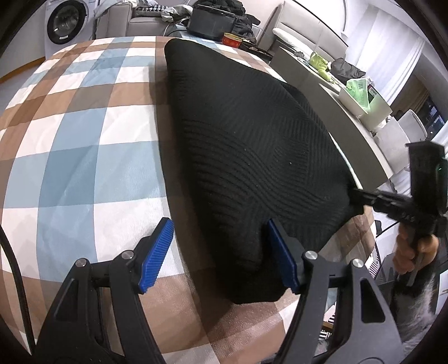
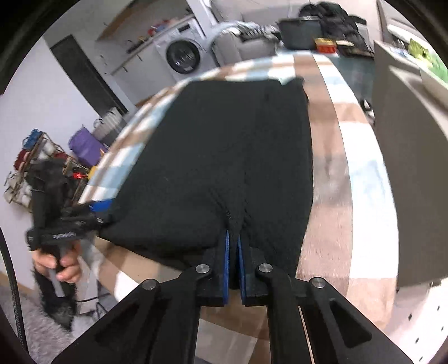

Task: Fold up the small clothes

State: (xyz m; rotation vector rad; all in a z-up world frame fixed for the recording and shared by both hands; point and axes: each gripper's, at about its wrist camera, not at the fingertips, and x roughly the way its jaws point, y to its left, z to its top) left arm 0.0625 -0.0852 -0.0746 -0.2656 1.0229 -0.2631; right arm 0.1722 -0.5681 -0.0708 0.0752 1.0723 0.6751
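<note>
Garment (image 1: 252, 140) is a black ribbed knit, lying flat on the checked cloth (image 1: 84, 126) that covers the table; it sits toward the right side of the cloth in our left wrist view, its far end reaching near the table's back edge.

Left tongs (image 1: 221, 252): released, blue pads (image 1: 156, 252) standing wide apart. We have one pad over bare cloth, the other at the garment's near edge, where the knit bunches up against it. Fabric lies between the pads, but they do not press on it.

Right tongs (image 2: 233, 243): clenched on the garment's near hem. In the right wrist view the two blue pads are almost together, with a pinch of black knit puckered between them. In the left view we see the same tongs (image 1: 357, 194) biting the garment's right corner, fabric pulled taut toward them, a hand (image 1: 411, 252) gripping the handle below.

Right view also shows our left tongs (image 2: 103, 208) at the garment's left near corner, hand (image 2: 56, 263) on the handle; that part is blurred.

Background: washing machine (image 1: 65, 23), sofa (image 1: 145, 19), a red tin (image 1: 231, 39) past the table's far edge.
</note>
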